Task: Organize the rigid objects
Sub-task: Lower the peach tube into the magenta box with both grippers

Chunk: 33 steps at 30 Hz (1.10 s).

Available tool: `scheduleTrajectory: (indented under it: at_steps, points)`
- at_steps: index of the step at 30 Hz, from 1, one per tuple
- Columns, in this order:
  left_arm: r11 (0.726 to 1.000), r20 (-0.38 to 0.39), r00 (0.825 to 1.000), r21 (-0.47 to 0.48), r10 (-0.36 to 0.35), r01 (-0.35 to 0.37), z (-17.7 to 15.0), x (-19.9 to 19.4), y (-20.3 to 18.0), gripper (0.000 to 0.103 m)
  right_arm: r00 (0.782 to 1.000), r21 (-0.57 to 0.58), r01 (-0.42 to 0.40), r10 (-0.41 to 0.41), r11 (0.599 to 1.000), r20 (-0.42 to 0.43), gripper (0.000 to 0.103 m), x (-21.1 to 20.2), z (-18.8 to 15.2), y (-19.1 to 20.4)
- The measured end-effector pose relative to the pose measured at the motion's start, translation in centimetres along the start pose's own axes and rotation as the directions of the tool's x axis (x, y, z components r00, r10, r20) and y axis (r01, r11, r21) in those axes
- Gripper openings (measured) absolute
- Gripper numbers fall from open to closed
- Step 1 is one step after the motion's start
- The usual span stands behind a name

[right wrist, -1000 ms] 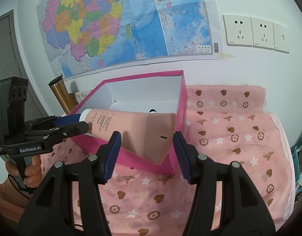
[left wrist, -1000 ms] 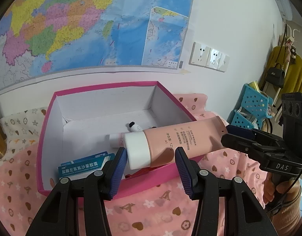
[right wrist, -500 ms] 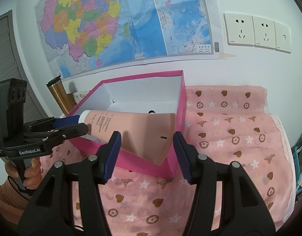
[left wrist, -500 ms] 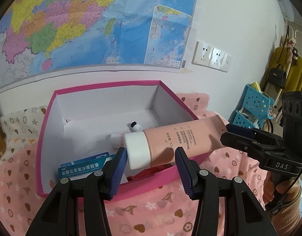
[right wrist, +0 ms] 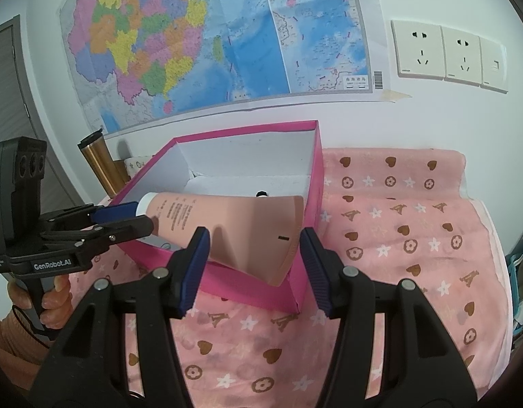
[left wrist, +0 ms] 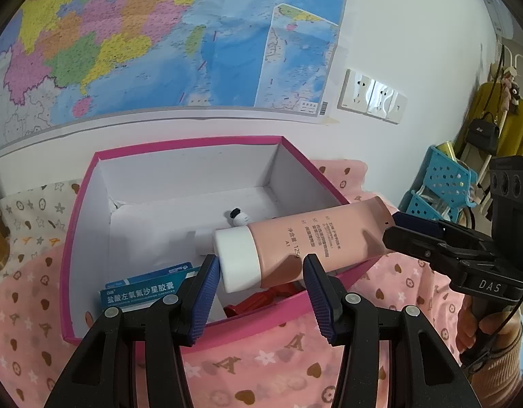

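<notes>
A pink tube with a white cap [left wrist: 295, 244] is held over the near edge of the open pink box [left wrist: 81, 210]. My left gripper [left wrist: 261, 273] grips its cap end; its fingers [left wrist: 203, 282] flank the tube. My right gripper [right wrist: 251, 248] grips the flat crimped end [right wrist: 261, 231]. Both grippers seem shut on the tube. The box also shows in the right wrist view [right wrist: 316, 156]. Inside it lie a blue-and-white medicine carton [left wrist: 142, 289], a small black-and-white figure [left wrist: 239, 217], a white item and a red object [left wrist: 261, 301].
The box stands on a pink patterned cloth [right wrist: 397, 238] against a wall with a map [right wrist: 210, 40] and sockets [right wrist: 448, 54]. A gold-brown flask [right wrist: 98, 163] stands left of the box. Blue baskets [left wrist: 438, 187] are at the far right.
The tube and both grippers hold nearly the same place over the box; the view has shifted only slightly.
</notes>
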<state>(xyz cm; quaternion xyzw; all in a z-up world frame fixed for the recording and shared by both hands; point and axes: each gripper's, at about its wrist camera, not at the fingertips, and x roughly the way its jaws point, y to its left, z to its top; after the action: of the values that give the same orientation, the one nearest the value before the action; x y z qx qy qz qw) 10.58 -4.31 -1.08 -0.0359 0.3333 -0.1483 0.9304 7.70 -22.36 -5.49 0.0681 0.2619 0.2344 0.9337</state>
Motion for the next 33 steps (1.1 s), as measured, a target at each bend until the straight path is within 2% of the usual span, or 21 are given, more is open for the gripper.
scheduleTrajectory:
  at_steps: [33]
  points:
    - [1.0,-0.025,1.0,-0.015,0.014,-0.014,0.0,1.2,0.3,0.051,1.0,0.006,0.003,-0.003,1.0,-0.013,0.058,0.6,0.3,-0.2]
